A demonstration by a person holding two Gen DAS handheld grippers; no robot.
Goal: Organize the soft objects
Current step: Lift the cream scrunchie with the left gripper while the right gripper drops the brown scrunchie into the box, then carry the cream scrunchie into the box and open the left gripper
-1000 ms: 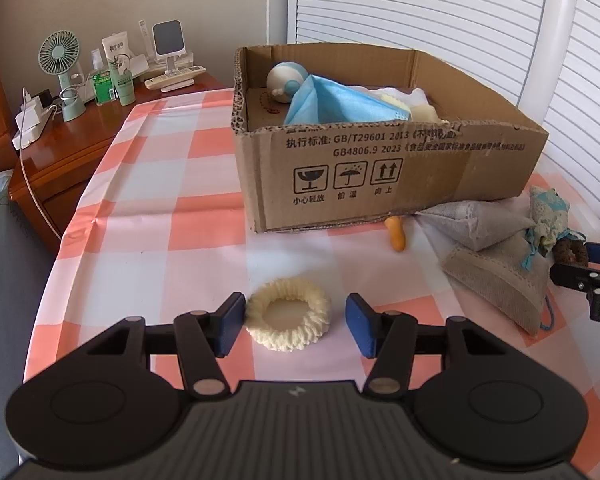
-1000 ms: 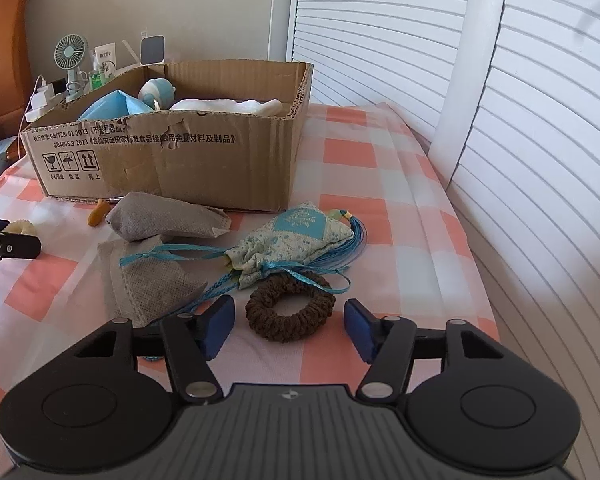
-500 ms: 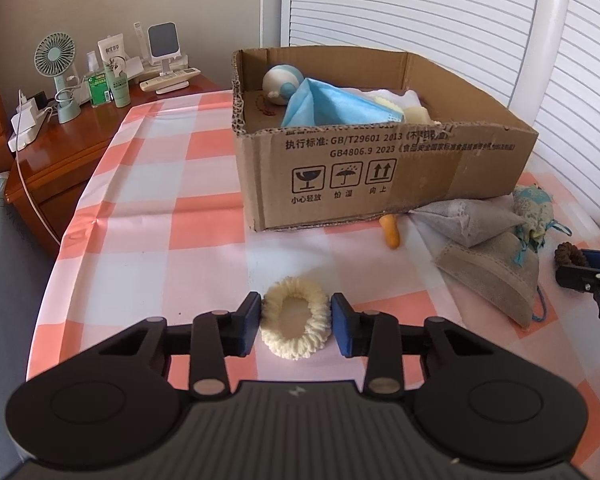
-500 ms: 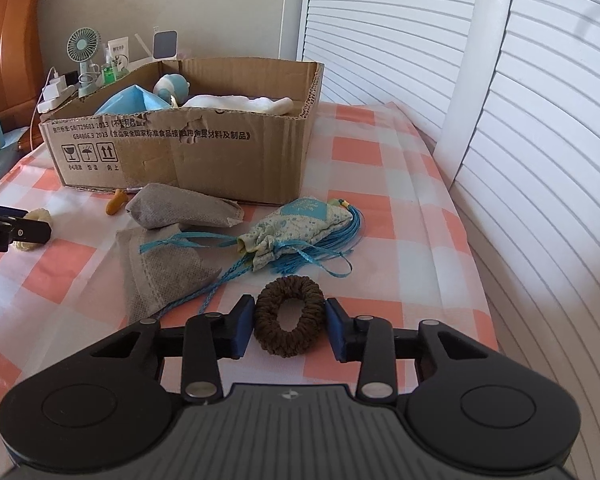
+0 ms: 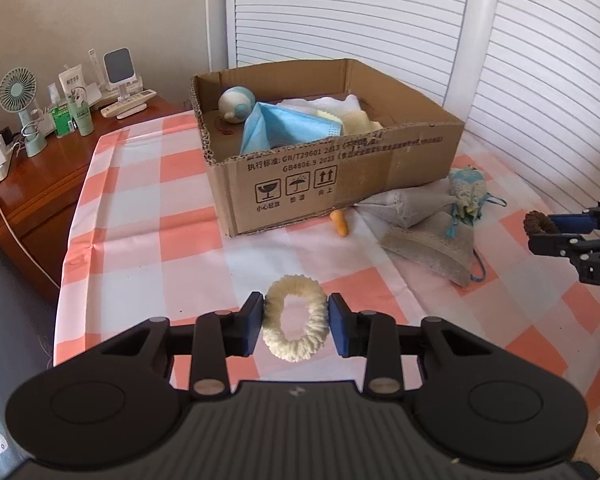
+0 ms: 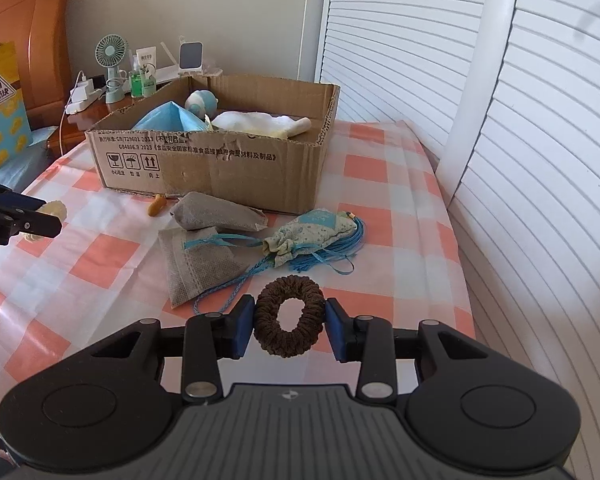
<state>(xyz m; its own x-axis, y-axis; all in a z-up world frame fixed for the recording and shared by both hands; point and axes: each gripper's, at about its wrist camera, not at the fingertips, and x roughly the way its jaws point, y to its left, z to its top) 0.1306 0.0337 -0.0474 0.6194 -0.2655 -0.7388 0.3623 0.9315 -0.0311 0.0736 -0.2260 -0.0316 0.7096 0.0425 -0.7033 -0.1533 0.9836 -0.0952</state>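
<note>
Left wrist: left gripper (image 5: 296, 328) pinches cream scrunchie (image 5: 295, 329) near table edge (image 5: 58, 320).

Bright daylight comes in through the white shutters (image 5: 540, 92) on the right. The checked tablecloth (image 6: 112, 256) shines with glare. Soft shadows fall beside the cardboard box (image 5: 332, 176). Both pictures are sharp but bend at the dark corners.

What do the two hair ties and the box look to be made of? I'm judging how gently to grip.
Cream scrunchie: fuzzy knit or yarn, matte, looped ribbing, squashed oval between the left gripper pads. Brown scrunchie: similar ribbed fabric, probably elastic inside, held by the right gripper. Box: corrugated cardboard, fluted torn edges, printed matte brown.
</note>
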